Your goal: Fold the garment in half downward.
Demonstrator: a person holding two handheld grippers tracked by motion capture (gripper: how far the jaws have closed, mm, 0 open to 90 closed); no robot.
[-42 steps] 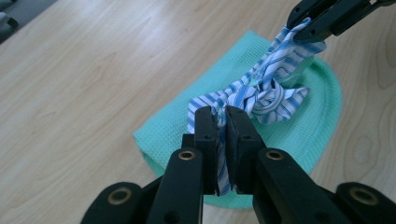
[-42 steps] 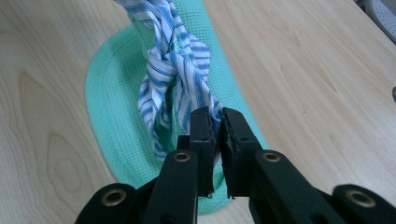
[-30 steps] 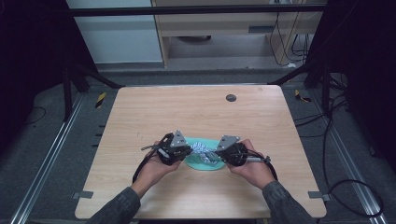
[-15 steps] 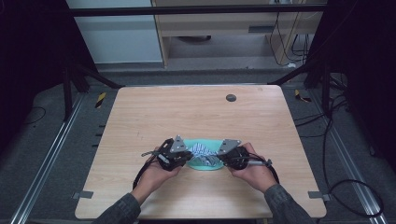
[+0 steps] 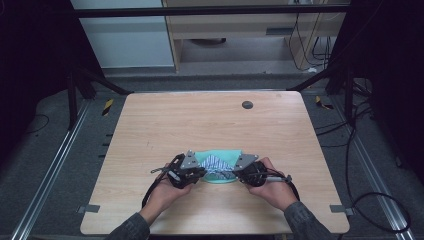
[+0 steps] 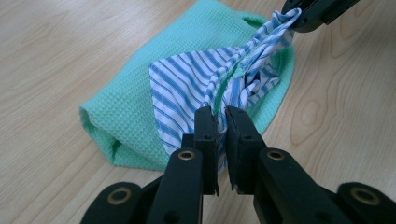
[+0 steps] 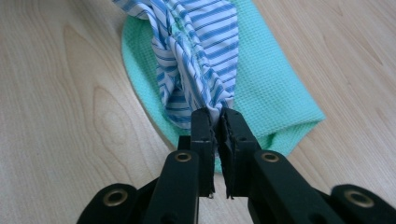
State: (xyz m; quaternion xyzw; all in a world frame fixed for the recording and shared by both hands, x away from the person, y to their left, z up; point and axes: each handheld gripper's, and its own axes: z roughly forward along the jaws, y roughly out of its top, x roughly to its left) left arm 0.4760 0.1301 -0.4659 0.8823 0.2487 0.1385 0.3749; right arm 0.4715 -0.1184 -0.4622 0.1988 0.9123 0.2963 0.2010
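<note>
1. High view: set above the near side of the wooden table (image 5: 210, 120), faced forward and down; the whole tabletop and the floor beyond are taken in from afar.
2. Left gripper view: carried on the left gripper (image 6: 220, 122), aimed along its jaws, close over the striped cloth (image 6: 196, 88).
3. Right gripper view: carried on the right gripper (image 7: 215, 122), likewise close.
4. Shared: striped cloth and green cloth (image 7: 275, 79) are seen in all three.
</note>
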